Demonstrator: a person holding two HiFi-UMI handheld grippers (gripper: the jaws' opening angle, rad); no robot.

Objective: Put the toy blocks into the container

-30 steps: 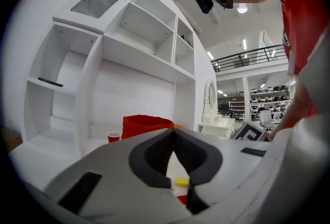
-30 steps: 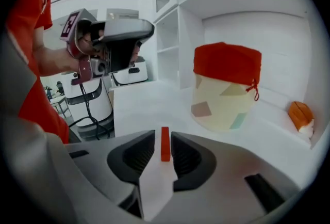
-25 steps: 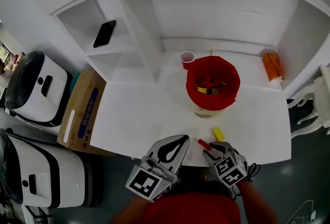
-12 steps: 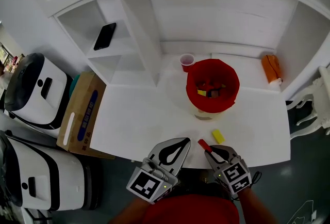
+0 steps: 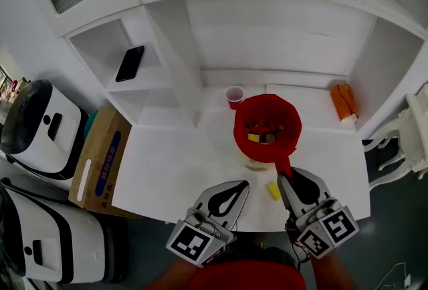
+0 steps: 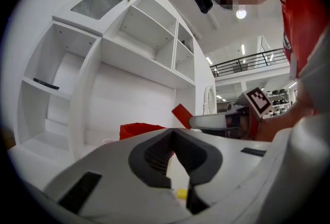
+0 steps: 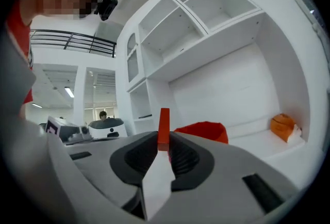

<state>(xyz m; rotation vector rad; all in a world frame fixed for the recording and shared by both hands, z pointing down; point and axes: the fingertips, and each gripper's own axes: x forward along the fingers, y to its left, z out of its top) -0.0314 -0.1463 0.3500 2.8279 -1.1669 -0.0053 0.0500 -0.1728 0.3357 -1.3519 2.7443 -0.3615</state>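
Note:
The red container (image 5: 267, 123) stands on the white table (image 5: 174, 162) with several blocks inside. My right gripper (image 5: 286, 177) is shut on a thin red block (image 5: 283, 166), lifted just in front of the container. In the right gripper view the red block (image 7: 164, 127) stands upright between the pads, with the container (image 7: 203, 131) beyond it. A yellow block (image 5: 273, 191) lies on the table between the two grippers. My left gripper (image 5: 241, 185) is shut and empty near the table's front edge; its view shows the yellow block (image 6: 181, 193) below its jaws.
A small pink cup (image 5: 234, 96) stands behind the container on its left. An orange object (image 5: 341, 100) lies at the back right. A phone (image 5: 128, 63) rests on a left shelf. A cardboard box (image 5: 100, 155) and white machines (image 5: 33, 128) stand left of the table.
My right gripper has closed on the red block and lifted it off the table toward the container. The left gripper has barely moved.

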